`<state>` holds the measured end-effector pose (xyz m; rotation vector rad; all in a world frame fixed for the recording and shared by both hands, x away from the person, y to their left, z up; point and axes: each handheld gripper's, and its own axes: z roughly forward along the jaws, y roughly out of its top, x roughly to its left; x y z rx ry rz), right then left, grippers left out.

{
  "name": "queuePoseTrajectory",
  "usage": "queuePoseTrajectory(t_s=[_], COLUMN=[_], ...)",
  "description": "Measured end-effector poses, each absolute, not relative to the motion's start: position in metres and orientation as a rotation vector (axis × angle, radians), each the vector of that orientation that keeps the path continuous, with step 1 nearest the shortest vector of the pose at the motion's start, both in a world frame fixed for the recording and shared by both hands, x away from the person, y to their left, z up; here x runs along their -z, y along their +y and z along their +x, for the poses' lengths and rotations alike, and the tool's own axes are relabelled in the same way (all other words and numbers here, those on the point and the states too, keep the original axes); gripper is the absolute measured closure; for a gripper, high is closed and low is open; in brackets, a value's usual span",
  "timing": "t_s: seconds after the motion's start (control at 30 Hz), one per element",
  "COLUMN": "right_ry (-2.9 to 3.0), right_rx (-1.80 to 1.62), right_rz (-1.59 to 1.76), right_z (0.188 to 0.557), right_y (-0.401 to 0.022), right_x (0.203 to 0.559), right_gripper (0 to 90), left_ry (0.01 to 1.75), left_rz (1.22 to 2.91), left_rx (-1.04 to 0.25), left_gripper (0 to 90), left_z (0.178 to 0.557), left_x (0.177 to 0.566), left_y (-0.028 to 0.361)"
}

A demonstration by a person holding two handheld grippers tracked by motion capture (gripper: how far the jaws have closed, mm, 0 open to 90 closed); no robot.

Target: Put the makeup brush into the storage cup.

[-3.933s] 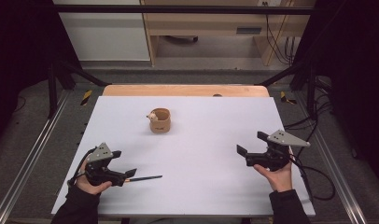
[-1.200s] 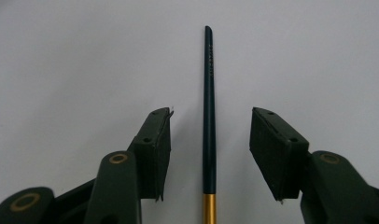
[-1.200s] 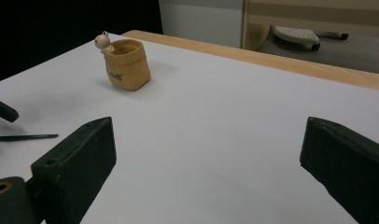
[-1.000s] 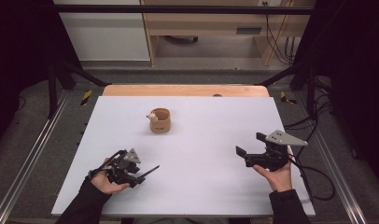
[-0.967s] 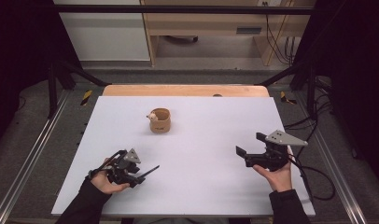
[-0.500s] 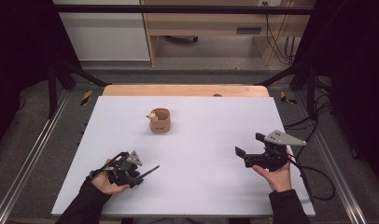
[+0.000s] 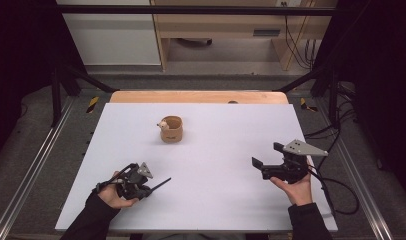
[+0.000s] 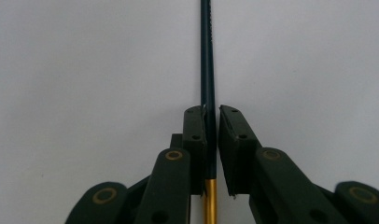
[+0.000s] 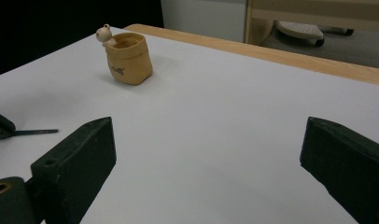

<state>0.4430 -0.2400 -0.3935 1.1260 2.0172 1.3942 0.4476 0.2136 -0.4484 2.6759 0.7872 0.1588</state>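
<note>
White tabletop (image 7: 226, 165) is spread across the frame between metal rails, with a wooden strip along its far edge and dark surroundings beyond. Toward the far middle, a small tan pot (image 7: 171, 129) with a little figure at its rim is set upright, well apart from both hands. At the near right, the right gripper (image 7: 265, 162) is held just above the surface with its jaws spread wide and nothing between them. At the near left, the left gripper (image 7: 150, 187) is kept low; its jaws have just been closing and are now pinched on a thin dark stick (image 8: 207, 60) with a golden end, whose length is pointed out past the jaws. The pick-up step is judged to be in hand. Next, a lift off the table is called for, probably followed by a carry toward the pot, with the stick kept clamped.
</note>
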Motion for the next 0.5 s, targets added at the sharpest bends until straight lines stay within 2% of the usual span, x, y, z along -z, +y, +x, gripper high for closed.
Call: queuePoseTrajectory(t_s=[0.5], right_ry=[2.022], right_rx=[-1.392], right_rz=[1.129], right_z=[0.4433], right_y=[-0.2388], right_x=[0.3943], right_gripper=[3.9], left_ry=[0.776], left_rz=[2.675], left_rx=[-0.175], left_gripper=[83.1], left_z=[0.4464], left_x=[0.4481], left_y=[0.2133])
